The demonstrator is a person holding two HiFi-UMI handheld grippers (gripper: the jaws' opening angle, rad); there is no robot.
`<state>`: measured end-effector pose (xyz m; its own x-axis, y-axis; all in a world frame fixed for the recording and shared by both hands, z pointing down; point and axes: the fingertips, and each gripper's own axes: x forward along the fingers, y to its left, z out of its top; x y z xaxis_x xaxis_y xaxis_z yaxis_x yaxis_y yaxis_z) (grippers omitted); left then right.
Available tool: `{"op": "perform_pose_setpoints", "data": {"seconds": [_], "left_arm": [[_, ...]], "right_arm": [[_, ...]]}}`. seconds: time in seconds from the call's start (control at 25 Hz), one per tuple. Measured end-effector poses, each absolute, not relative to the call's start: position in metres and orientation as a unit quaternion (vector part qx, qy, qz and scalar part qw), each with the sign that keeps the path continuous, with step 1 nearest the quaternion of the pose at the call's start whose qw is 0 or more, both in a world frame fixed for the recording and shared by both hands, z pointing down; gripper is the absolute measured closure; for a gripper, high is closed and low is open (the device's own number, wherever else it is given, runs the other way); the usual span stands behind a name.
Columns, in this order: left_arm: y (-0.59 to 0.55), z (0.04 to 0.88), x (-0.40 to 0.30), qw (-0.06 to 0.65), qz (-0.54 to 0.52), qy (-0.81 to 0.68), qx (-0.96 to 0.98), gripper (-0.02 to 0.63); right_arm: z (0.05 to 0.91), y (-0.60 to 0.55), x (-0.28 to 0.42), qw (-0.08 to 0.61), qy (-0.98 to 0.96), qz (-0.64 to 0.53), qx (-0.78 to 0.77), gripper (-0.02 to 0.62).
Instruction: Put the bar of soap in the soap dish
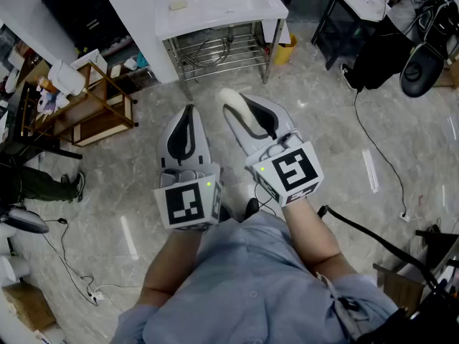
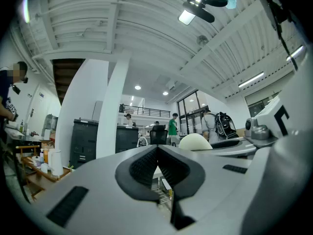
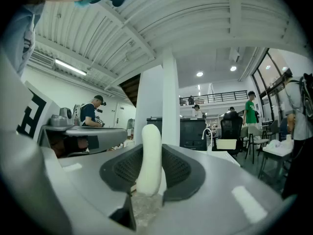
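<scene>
In the head view both grippers are held side by side above the floor, pointing level toward a white sink counter point(image 1: 215, 2). A small pale dish-like thing point(image 1: 178, 6) lies on that counter. My right gripper point(image 1: 235, 104) is shut on a white bar of soap point(image 1: 231, 97), which stands on edge between the dark pads point(image 3: 183, 168) and sticks out past them point(image 3: 149, 151). My left gripper point(image 1: 188, 110) is shut with nothing in it, its pads meeting point(image 2: 157, 153). The soap's rounded end point(image 2: 194, 142) shows at the right of the left gripper view.
A wire shelf point(image 1: 222, 49) sits under the counter, with a yellow bin point(image 1: 285, 49) beside it. A wooden rack point(image 1: 93, 110) stands at the left, and a black table and chair point(image 1: 387, 41) at the far right. Cables point(image 1: 380, 156) run across the floor. Several people point(image 2: 172, 126) stand in the background.
</scene>
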<state>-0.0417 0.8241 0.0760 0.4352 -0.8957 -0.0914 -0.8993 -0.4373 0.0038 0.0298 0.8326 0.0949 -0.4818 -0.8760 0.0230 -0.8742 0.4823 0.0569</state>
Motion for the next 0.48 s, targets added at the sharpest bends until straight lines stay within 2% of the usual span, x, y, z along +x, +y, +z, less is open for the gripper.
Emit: {"op": "perform_pose_setpoints", "data": {"seconds": [0.48], "left_arm": [[0.822,0.080,-0.011,0.022,0.032,0.534,-0.844,0.600]], "right_arm": [[0.103,0.830,0.060,0.019,-0.866,-0.009,0.500,0.486]]}}
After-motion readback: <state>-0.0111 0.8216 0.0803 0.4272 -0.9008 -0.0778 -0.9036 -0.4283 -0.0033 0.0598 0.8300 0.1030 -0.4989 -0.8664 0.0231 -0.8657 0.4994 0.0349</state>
